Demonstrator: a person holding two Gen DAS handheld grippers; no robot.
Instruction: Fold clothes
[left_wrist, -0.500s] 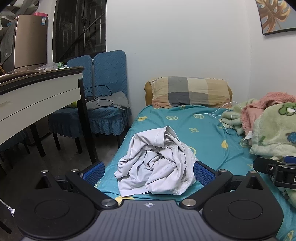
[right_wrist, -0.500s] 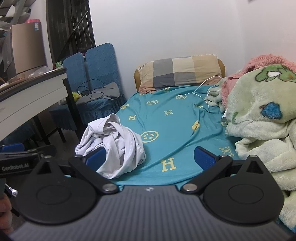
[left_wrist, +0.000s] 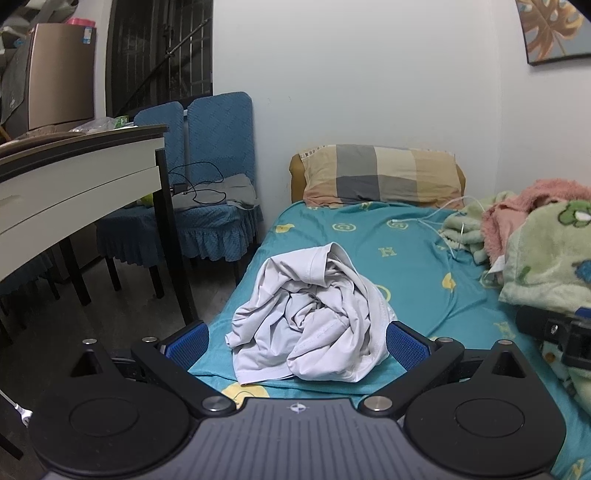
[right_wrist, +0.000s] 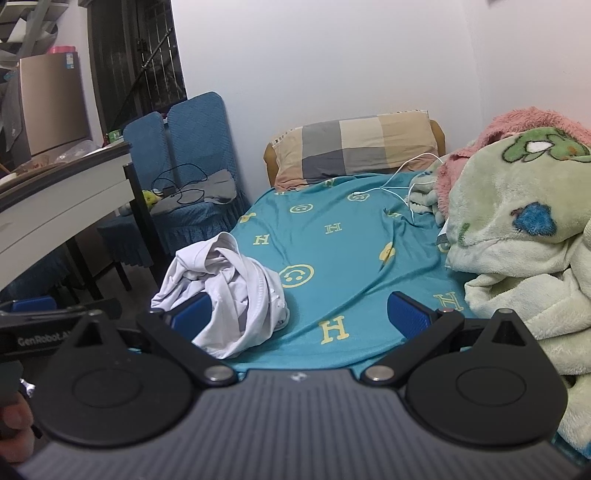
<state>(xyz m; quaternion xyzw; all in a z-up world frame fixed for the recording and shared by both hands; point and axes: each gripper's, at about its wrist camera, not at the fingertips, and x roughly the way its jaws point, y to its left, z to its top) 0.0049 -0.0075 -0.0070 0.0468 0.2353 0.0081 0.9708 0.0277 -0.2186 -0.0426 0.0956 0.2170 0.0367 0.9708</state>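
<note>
Both pairs of jaws stand wide apart and hold nothing. Seen from its own wrist camera, the left gripper (left_wrist: 295, 341) points at a crumpled white garment (left_wrist: 314, 321), whose bulk fills the gap between the two blue-padded fingers (left_wrist: 404, 343); whether the pads touch the cloth cannot be told. The right gripper (right_wrist: 299, 314) hovers over bare sheet, and in its view the same white garment (right_wrist: 229, 291) sits to the left, partly behind the left-hand blue pad (right_wrist: 192, 314).

That garment lies in a loose heap near the foot end of the bed, close to its left edge, on a teal bedsheet printed with yellow letters and smiley faces (left_wrist: 417, 266). At the far right of the left view, part of the right gripper's black body shows above the sheet.

Beyond the heap, a plaid pillow in grey, beige and tan (left_wrist: 380, 175) rests against the white wall at the head of the bed, with a thin white cable (right_wrist: 402, 177) trailing across the sheet near it. A pale green fleece blanket with cartoon patches (right_wrist: 517, 236) is piled along the right side, a pink fuzzy blanket (right_wrist: 491, 136) beneath or behind it.

Left of the bed stand two blue fabric-covered chairs (left_wrist: 210, 192) and a white desk with black legs (left_wrist: 74, 184).
</note>
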